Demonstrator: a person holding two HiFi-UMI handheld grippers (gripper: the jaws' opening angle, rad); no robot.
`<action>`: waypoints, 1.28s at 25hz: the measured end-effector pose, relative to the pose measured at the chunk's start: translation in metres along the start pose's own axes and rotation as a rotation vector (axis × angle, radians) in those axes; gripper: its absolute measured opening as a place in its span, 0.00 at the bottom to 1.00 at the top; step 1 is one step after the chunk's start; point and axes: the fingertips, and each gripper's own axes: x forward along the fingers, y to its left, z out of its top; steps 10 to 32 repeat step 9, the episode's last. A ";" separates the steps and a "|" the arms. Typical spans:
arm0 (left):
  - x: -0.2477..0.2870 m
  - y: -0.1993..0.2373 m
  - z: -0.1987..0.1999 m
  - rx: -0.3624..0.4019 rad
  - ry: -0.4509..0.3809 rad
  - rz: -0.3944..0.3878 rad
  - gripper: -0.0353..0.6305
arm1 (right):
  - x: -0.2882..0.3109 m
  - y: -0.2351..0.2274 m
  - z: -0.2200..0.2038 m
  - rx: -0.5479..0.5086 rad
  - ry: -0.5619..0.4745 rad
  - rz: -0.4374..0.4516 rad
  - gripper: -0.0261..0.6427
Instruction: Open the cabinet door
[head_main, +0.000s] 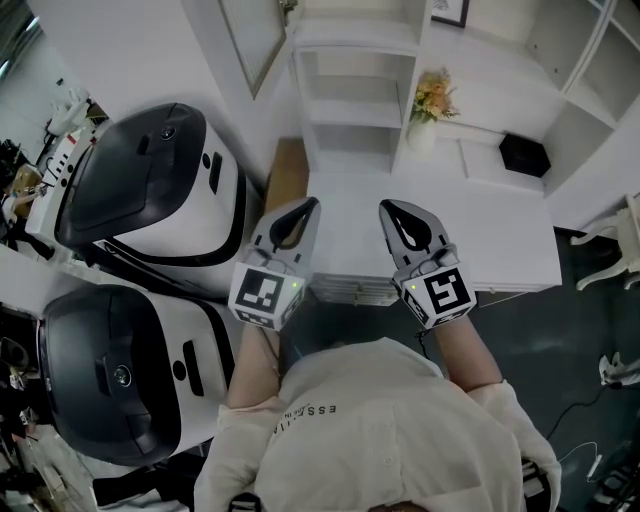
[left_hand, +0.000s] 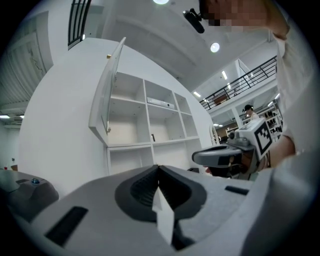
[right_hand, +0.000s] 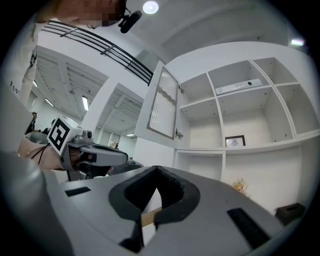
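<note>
**Both tools shut, cabinet door standing open**

My left tool (head_main: 305, 208) and right tool (head_main: 392, 210) sit side by side, pointing level towards the white shelf unit (right_hand: 225, 150). Each has its jaws pressed together, with nothing between them. The cabinet door (right_hand: 162, 102) stands open at the unit's upper left compartment, touched by neither tool, its knob (right_hand: 179, 134) at the lower corner. Flowers (head_main: 435, 97) and a black box (head_main: 524, 154) rest on the tabletop (head_main: 500, 240) under the shelves

Flower vase (head_main: 434, 100), black box (head_main: 524, 154) right; two domed machines (head_main: 150, 190), possibly robots, left.
</note>
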 end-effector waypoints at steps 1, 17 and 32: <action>0.000 -0.001 0.001 0.002 -0.005 -0.007 0.06 | 0.001 -0.001 -0.001 -0.003 0.002 -0.003 0.06; 0.003 0.005 0.001 -0.039 -0.016 -0.007 0.06 | 0.004 -0.004 -0.004 -0.004 0.001 -0.019 0.06; 0.003 0.005 0.001 -0.039 -0.016 -0.007 0.06 | 0.004 -0.004 -0.004 -0.004 0.001 -0.019 0.06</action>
